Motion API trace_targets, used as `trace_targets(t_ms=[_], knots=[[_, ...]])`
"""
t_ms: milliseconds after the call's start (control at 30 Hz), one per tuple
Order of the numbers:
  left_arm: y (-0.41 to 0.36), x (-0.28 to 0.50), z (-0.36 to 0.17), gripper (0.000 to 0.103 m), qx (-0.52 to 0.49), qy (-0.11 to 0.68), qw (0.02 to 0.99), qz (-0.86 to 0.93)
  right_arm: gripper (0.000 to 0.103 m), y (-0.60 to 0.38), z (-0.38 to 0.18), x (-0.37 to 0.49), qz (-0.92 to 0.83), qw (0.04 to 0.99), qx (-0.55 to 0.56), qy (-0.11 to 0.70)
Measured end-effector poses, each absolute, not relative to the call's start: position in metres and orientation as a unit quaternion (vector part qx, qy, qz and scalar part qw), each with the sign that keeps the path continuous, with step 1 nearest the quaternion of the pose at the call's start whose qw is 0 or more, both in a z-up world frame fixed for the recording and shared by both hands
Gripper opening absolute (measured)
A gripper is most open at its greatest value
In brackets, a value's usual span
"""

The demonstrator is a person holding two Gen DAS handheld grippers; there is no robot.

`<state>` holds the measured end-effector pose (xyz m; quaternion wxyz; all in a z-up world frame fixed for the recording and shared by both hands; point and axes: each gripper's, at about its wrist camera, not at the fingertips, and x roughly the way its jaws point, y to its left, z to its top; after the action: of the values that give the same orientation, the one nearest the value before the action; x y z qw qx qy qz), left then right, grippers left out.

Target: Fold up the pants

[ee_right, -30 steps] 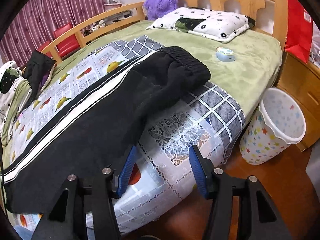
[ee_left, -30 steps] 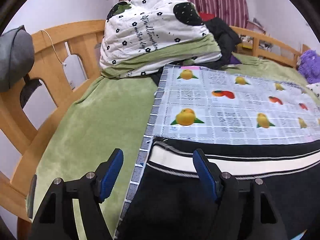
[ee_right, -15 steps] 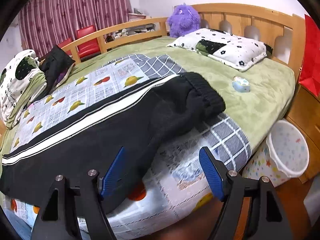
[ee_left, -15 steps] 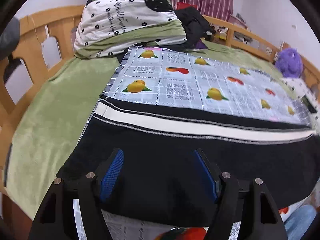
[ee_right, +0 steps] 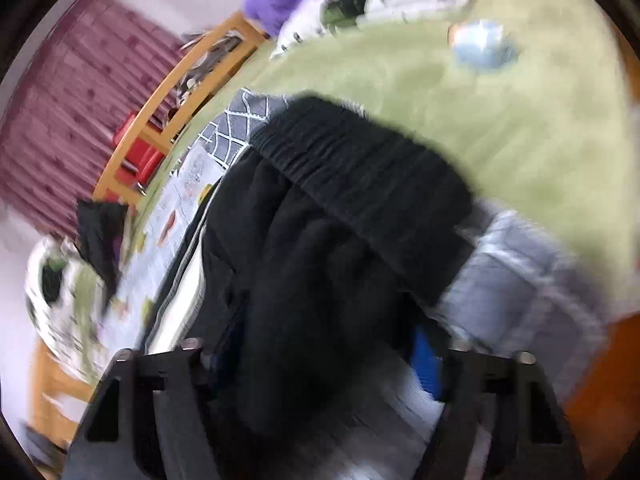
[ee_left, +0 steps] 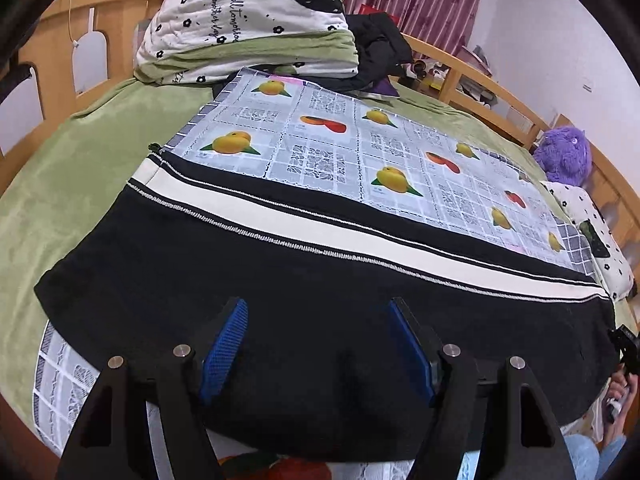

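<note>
Black pants point(ee_left: 320, 292) with a white side stripe lie flat along the near edge of a fruit-print cloth point(ee_left: 340, 152) on the bed. My left gripper point(ee_left: 320, 344) is open, its blue pads astride the near edge of the leg. In the blurred right wrist view the pants point(ee_right: 320, 264) fill the middle, with the ribbed waistband point(ee_right: 360, 176) at the far end. My right gripper point(ee_right: 320, 364) is open and tilted, its jaws on either side of the black fabric near the waist.
A folded floral quilt point(ee_left: 248, 20) and dark clothes point(ee_left: 380, 48) sit at the far end of the green bed. A purple plush toy point(ee_left: 564, 156) and a pillow lie to the right. A small blue object point(ee_right: 480, 46) lies on the green cover. Wooden rails surround the bed.
My left gripper has moved right along the pants leg and closer to it. My right gripper has tilted and moved in over the waist end, so the fabric now lies between its jaws.
</note>
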<state>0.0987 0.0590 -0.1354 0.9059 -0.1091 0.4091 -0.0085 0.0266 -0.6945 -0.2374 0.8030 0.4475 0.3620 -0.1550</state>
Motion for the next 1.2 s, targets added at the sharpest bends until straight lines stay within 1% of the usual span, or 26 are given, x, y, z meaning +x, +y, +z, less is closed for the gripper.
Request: trace_targets(t_ms=[33, 67, 100, 167, 200, 267, 333, 367, 400, 467, 533, 600, 667, 700, 733, 767, 833, 900, 933, 1000, 1067, 1200], knots=[[0.058, 0.102, -0.136, 0.070, -0.109, 0.409, 0.906, -0.005, 0.033, -0.694, -0.230, 0.037, -0.173, 0.809, 0.420, 0.373], [0.058, 0.104, -0.137, 0.070, -0.109, 0.409, 0.906, -0.001, 0.027, -0.693, -0.219, 0.043, -0.177, 0.823, 0.391, 0.371], [0.058, 0.105, -0.137, 0.070, -0.109, 0.409, 0.906, 0.002, 0.023, -0.697, -0.201, 0.049, -0.156, 0.847, 0.366, 0.353], [0.060, 0.107, -0.138, 0.070, -0.110, 0.409, 0.906, 0.007, 0.022, -0.706, -0.178, 0.049, -0.139, 0.869, 0.352, 0.319], [0.062, 0.107, -0.138, 0.070, -0.112, 0.411, 0.905, 0.006, 0.022, -0.709, -0.172, 0.050, -0.153, 0.877, 0.328, 0.315], [0.064, 0.106, -0.138, 0.070, -0.117, 0.413, 0.903, 0.006, 0.024, -0.712, -0.180, 0.057, -0.190, 0.878, 0.280, 0.338], [0.069, 0.105, -0.140, 0.070, -0.123, 0.418, 0.900, 0.003, 0.034, -0.717, -0.203, 0.067, -0.203, 0.856, 0.249, 0.406], [0.071, 0.105, -0.141, 0.070, -0.124, 0.422, 0.898, 0.004, 0.036, -0.719, -0.213, 0.066, -0.199, 0.846, 0.246, 0.430], [0.073, 0.104, -0.142, 0.070, -0.124, 0.425, 0.897, 0.005, 0.037, -0.718, -0.217, 0.058, -0.194, 0.843, 0.244, 0.438], [0.078, 0.099, -0.144, 0.070, -0.120, 0.429, 0.895, 0.002, 0.038, -0.711, -0.207, 0.039, -0.211, 0.850, 0.217, 0.430], [0.083, 0.095, -0.148, 0.070, -0.107, 0.431, 0.896, 0.009, 0.040, -0.694, -0.186, 0.017, -0.245, 0.863, 0.161, 0.412], [0.089, 0.092, -0.159, 0.070, -0.089, 0.439, 0.894, 0.023, 0.042, -0.668, -0.166, 0.001, -0.236, 0.880, 0.116, 0.395], [0.098, 0.094, -0.178, 0.070, -0.079, 0.465, 0.880, 0.046, 0.044, -0.643, -0.155, -0.007, -0.211, 0.891, 0.100, 0.388], [0.102, 0.094, -0.188, 0.070, -0.074, 0.477, 0.874, 0.054, 0.049, -0.627, -0.153, -0.009, -0.179, 0.899, 0.101, 0.386], [0.102, 0.091, -0.190, 0.070, -0.066, 0.470, 0.879, 0.046, 0.055, -0.615, -0.157, -0.009, -0.154, 0.903, 0.106, 0.386], [0.101, 0.087, -0.188, 0.070, -0.054, 0.462, 0.885, 0.038, 0.056, -0.603, -0.163, -0.008, -0.129, 0.905, 0.110, 0.391], [0.102, 0.086, -0.183, 0.070, -0.047, 0.463, 0.885, 0.021, 0.057, -0.586, -0.185, -0.001, -0.107, 0.895, 0.112, 0.419], [0.109, 0.088, -0.174, 0.070, -0.068, 0.463, 0.884, 0.007, 0.057, -0.579, -0.215, 0.010, -0.110, 0.869, 0.124, 0.467], [0.114, 0.091, -0.168, 0.070, -0.081, 0.460, 0.884, 0.003, 0.057, -0.575, -0.219, 0.010, -0.122, 0.870, 0.118, 0.462], [0.122, 0.099, -0.157, 0.070, -0.097, 0.451, 0.887, -0.002, 0.055, -0.573, -0.211, 0.015, -0.130, 0.865, 0.115, 0.471], [0.130, 0.112, -0.147, 0.070, -0.106, 0.444, 0.890, 0.006, 0.055, -0.571, -0.193, 0.022, -0.118, 0.860, 0.140, 0.476], [0.140, 0.149, -0.138, 0.070, -0.111, 0.434, 0.894, 0.031, 0.056, -0.553, -0.145, 0.045, -0.115, 0.884, 0.126, 0.435]])
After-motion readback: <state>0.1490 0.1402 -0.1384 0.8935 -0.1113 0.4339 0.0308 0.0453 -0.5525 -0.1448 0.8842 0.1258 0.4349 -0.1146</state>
